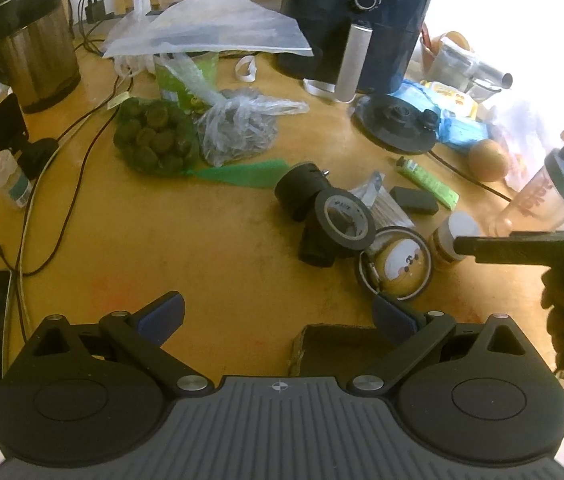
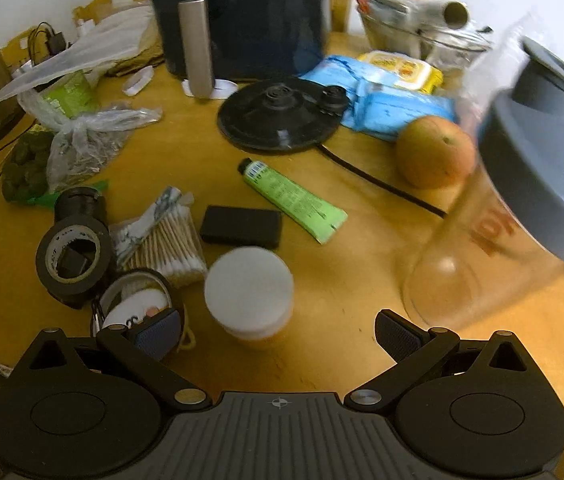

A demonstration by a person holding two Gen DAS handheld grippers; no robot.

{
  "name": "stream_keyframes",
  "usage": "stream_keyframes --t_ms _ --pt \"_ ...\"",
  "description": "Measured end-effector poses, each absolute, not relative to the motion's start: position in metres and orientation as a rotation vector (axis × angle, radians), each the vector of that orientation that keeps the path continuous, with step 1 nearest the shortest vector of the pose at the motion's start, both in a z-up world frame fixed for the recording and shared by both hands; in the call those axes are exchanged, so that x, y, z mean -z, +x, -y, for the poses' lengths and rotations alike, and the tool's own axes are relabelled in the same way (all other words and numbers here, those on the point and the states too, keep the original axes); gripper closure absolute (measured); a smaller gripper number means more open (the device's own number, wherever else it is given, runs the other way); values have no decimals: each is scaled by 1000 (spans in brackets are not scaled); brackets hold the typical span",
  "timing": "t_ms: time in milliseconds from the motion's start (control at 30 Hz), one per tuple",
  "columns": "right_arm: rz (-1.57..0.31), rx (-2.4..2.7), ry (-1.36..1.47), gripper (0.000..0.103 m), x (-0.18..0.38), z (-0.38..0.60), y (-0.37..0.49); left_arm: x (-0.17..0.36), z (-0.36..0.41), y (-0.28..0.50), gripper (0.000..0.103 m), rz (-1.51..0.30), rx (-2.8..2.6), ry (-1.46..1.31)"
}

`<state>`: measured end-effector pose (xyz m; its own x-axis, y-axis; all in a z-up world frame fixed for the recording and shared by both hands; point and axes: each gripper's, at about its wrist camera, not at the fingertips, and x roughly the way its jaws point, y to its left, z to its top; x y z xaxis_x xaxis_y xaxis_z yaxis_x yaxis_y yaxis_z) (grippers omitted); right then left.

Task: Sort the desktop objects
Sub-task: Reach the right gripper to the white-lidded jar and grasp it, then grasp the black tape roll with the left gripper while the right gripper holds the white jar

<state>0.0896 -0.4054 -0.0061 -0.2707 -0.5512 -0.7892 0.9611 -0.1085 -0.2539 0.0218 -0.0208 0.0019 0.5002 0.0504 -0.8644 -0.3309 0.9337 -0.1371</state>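
my wooden table (image 2: 321, 280) is round, worn and crowded. in front of my right gripper (image 2: 278, 330) stands 1 small jar with a flat white lid (image 2: 248, 288), between its fingers but touching neither; those padded blue fingers gape wide and hold nothing. beside it lie 1 glossy black tape roll (image 2: 74, 260), 1 bundle of wooden cotton swabs (image 2: 170, 248), 1 matte black block (image 2: 241, 226), 1 soft green tube (image 2: 293, 196), 1 round orange fruit (image 2: 433, 152) and 1 clear shaker bottle with a grey lid (image 2: 521, 200). my left gripper (image 1: 278, 316) is spread wide too, empty, over bare wood near 1 round tin (image 1: 397, 266).
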Motion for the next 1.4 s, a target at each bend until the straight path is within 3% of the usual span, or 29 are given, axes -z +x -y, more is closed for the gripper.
stream_keyframes --t_ms 67,533,1400 --pt "-919 1655 615 2 9 411 90 -1 19 21 1 -1031 -245 -313" --pt "-917 1613 611 45 30 432 90 -10 22 25 1 -1011 -333 -350" --pt "-850 1727 618 46 -8 392 110 -39 25 39 1 -964 -347 -325"
